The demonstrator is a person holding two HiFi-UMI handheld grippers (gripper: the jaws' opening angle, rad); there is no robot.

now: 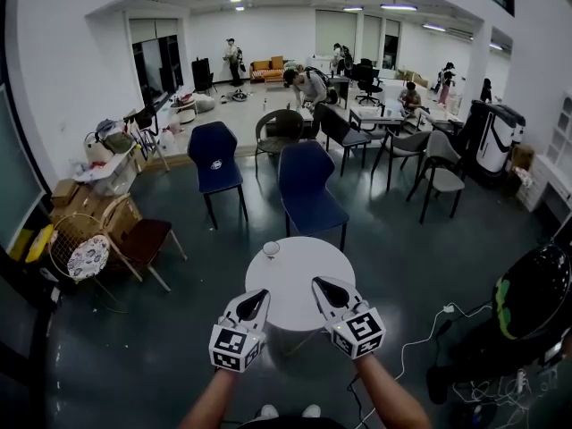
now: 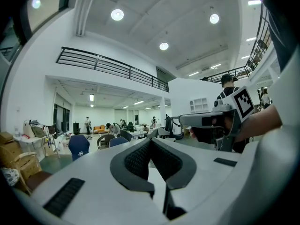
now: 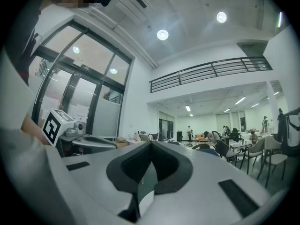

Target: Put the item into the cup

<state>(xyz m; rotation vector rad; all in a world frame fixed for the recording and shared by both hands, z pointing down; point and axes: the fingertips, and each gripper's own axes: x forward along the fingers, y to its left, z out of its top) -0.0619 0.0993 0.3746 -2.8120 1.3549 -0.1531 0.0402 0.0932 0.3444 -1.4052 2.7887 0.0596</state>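
The left claw [image 1: 259, 298] and right claw [image 1: 320, 286], both pressed together and empty, hang over the round white surface [image 1: 304, 280], where the small cup [image 1: 271, 249] near the far-left rim looks light and easily tipped, so it is best steadied by its wall; no item shows.

A large open room with a dark, glossy floor [image 1: 179, 329]; a small round white surface [image 1: 299, 284] stands in the foreground; just behind it, a blue chair [image 1: 308, 190], and a second blue chair [image 1: 214, 159] further left; at the left wall, a wicker chair [image 1: 80, 244] beside a dark red chair [image 1: 147, 239] and cardboard boxes [image 1: 67, 195]; a white cable [image 1: 420, 338] trails across the floor at right; far back, an orange sofa [image 1: 266, 68] and a person [image 1: 308, 86] bending over a desk; overhead, a balcony railing [image 2: 108, 67] and round ceiling lights [image 2: 117, 14].
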